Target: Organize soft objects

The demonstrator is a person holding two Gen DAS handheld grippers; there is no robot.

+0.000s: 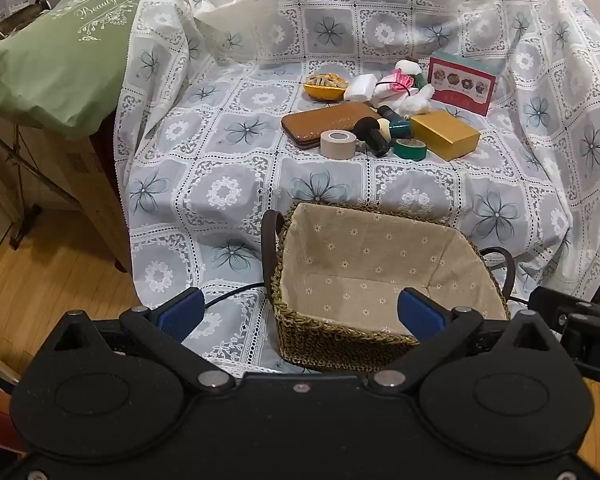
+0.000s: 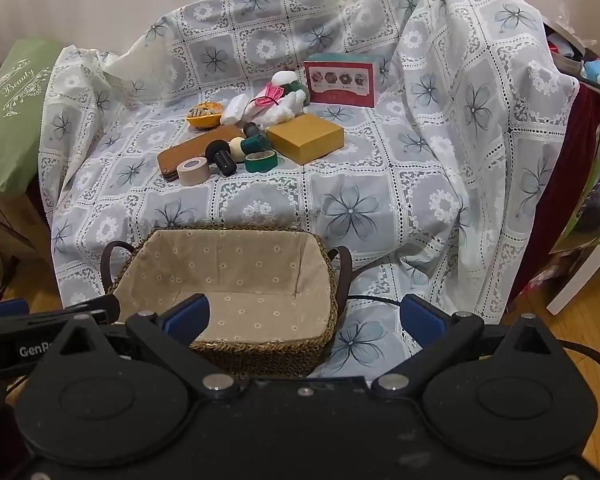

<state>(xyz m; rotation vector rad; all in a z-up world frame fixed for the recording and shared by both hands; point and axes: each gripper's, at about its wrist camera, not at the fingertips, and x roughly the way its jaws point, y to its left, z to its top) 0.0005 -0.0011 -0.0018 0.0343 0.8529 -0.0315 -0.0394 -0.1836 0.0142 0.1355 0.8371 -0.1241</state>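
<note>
A woven basket [image 1: 340, 340] [image 2: 260, 354] with a beige flowered lining stands empty at the near edge of the cloth-covered seat. Further back lies a heap of small items: a white fluffy piece [image 1: 416, 102] [image 2: 290, 106], a pink-and-white pouch [image 1: 396, 84] [image 2: 266, 98], a white pack [image 1: 360, 87] [image 2: 236, 109], a yellow pincushion [image 1: 325, 87] [image 2: 204, 115], tape rolls, a brown case and boxes. My left gripper [image 1: 300, 314] hovers open over the basket's near left corner. My right gripper [image 2: 306, 316] hovers open over its near right corner. Nothing is between either pair of fingers.
A flowered lace cloth [image 1: 220, 184] [image 2: 380, 208] drapes the whole seat and its back. A green pillow [image 1: 56, 52] [image 2: 8, 120] lies at the left. A gold box [image 1: 446, 134] [image 2: 306, 138] and a red-fronted box [image 1: 462, 82] [image 2: 340, 82] stand beside the heap. Wooden floor [image 1: 40, 292] lies below.
</note>
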